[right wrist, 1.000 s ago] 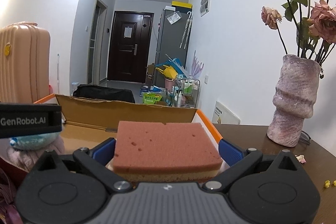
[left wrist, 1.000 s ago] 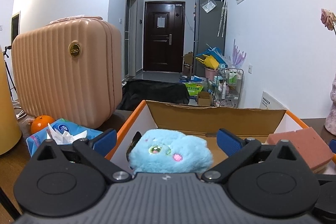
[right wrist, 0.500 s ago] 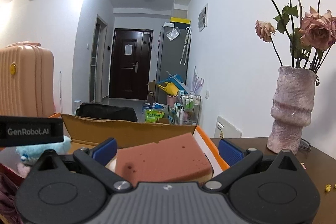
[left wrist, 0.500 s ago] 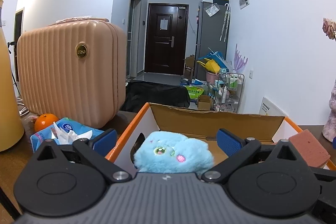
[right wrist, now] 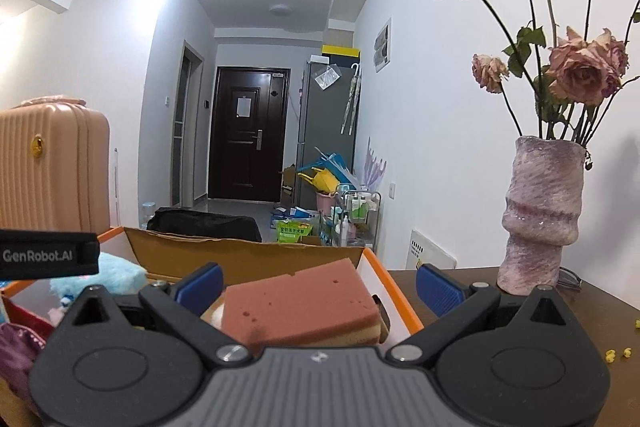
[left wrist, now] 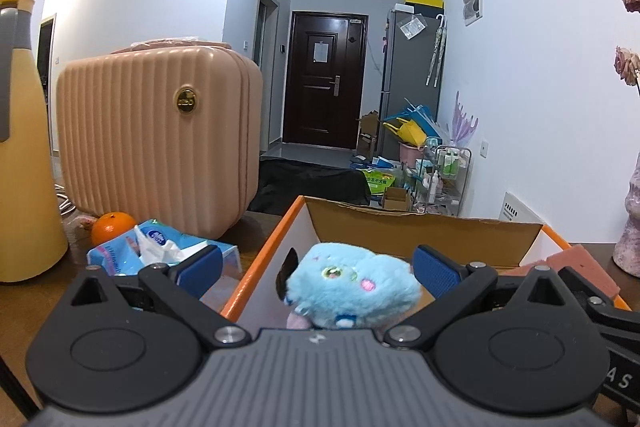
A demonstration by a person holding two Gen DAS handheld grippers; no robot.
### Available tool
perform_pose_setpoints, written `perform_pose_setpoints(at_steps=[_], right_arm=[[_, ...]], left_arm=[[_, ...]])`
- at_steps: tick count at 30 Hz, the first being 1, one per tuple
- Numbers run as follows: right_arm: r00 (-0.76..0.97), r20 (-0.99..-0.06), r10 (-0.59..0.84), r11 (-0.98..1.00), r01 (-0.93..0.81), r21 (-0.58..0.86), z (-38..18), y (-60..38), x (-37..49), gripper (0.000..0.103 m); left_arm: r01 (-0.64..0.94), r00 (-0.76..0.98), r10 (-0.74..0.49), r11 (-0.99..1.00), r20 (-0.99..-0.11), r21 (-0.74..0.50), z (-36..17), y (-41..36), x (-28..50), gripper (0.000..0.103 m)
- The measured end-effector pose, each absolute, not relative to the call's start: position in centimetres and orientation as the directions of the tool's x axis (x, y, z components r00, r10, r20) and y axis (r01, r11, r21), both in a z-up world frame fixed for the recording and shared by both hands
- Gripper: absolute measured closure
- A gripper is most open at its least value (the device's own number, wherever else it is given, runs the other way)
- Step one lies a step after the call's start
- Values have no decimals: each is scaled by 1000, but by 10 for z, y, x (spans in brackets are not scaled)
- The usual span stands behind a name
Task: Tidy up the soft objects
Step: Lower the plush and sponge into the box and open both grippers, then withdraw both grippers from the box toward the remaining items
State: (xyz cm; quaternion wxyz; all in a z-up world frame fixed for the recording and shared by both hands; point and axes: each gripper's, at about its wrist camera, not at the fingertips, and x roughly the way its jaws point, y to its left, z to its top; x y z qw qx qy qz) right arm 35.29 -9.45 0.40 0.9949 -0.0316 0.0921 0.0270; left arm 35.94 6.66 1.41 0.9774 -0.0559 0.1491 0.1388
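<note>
A fluffy blue plush (left wrist: 352, 287) rests inside the orange-edged cardboard box (left wrist: 420, 231), near its left wall. My left gripper (left wrist: 318, 267) is open, its blue pads (left wrist: 200, 267) well apart on either side of the plush and not touching it. A reddish sponge with a yellow underside (right wrist: 300, 303) lies tilted in the box's right corner (right wrist: 396, 291). My right gripper (right wrist: 318, 285) is open around the sponge, with gaps at both pads. The sponge's corner (left wrist: 580, 263) shows in the left wrist view, and the plush (right wrist: 116, 273) in the right wrist view.
Left of the box stand a pink suitcase (left wrist: 160, 135), an orange (left wrist: 112, 227), a tissue pack (left wrist: 160, 247) and a yellow jug (left wrist: 24, 147). A vase of dried roses (right wrist: 544, 211) stands right of the box on the brown table (right wrist: 592, 315). A purple soft item (right wrist: 16, 347) lies at the lower left.
The sponge no longer fills the gap between my right pads; it has tipped and settled lower in the box. Both grippers have drawn back a little, and the plush has leaned over.
</note>
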Motion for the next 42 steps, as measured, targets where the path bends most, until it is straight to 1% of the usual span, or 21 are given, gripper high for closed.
perform_pose_setpoints(at_steps=[12,24,42], right_arm=[[984,-170,52,996,-63,-62,6,-103,316,0],[982,-178,58,995,-72,-68,5,-117,278,0],[968,-241,72,991,-98,-97,-1,-148,226,0]], left_arm=[[-283,916,250,957,-313,-65,12,69,328,0],[-262,918,228,963,-326,-63,12,65,289,0],[-212,920,177,975,-350,-62,11,55,237,0]])
